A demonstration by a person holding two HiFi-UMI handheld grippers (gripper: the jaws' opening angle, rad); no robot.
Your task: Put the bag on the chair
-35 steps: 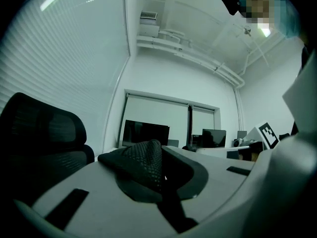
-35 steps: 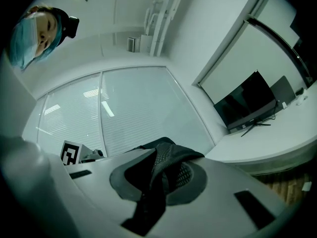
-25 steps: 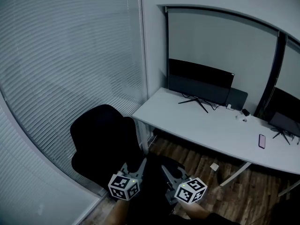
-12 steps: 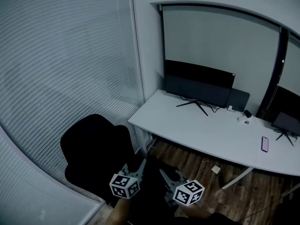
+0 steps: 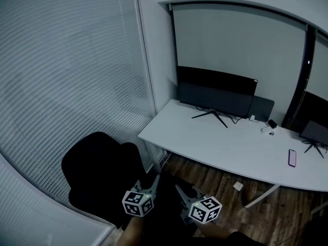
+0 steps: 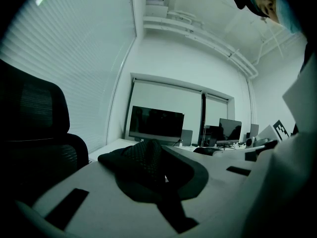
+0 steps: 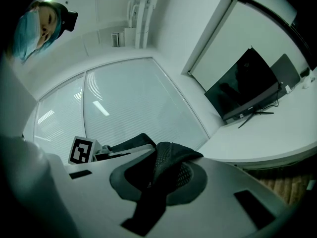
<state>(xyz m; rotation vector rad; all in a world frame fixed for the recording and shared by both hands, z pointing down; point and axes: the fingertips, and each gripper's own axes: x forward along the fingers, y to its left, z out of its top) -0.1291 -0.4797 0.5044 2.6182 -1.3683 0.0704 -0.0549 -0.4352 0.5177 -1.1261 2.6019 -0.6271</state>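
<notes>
Grey left claw (image 5: 152, 181) and right claw (image 5: 180, 192), each with black-and-white marker cube (image 5: 138, 203).

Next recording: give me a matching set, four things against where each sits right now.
Things: 1 chair; 2 large monitor; 3 phone; 4 bag
Places: A flat on the desk, right part; B pinched by left gripper and right gripper; C beside the blinds; D standing at the desk's back edge
Pairs: 1-C; 2-D; 3-A; 4-B

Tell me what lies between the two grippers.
The black bag, seen in the head view between left gripper and right gripper, both clamped on its mesh.
</notes>
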